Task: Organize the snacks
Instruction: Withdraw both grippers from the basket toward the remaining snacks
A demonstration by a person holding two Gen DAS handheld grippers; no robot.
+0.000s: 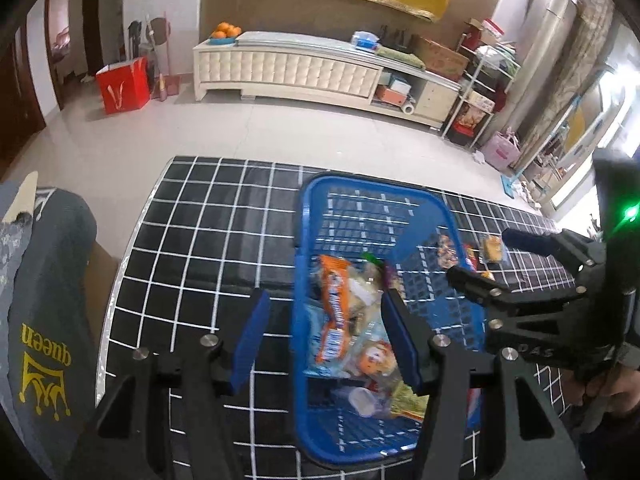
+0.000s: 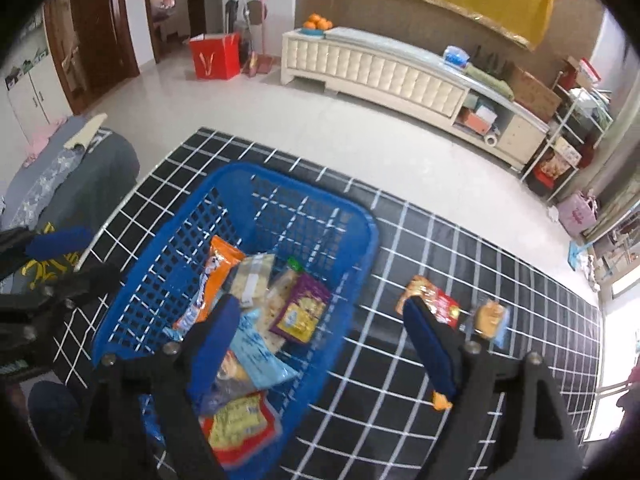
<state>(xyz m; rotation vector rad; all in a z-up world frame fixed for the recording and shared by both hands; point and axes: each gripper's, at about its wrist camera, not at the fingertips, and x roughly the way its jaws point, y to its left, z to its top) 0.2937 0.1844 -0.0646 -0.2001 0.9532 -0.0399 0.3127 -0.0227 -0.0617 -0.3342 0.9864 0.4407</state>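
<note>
Basket (image 2: 360, 216) on checked table (image 2: 500, 280), snack packets (image 2: 256, 320) inside, two packets (image 2: 432, 304) on table right of basket.

Right gripper (image 2: 320, 340) fingers apart above snack-filled blue basket (image 2: 352, 216); two packets (image 2: 436, 304) outside.

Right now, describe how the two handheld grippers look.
Both match. The left gripper and right gripper have matte black angular frames with silver rivets and flat blue finger pads. The right gripper's body shows pale embossed lettering and a green light.

Blue basket (image 2: 360, 216) w/ mixed snack packs; two packets (image 2: 448, 304) beside it.
</note>
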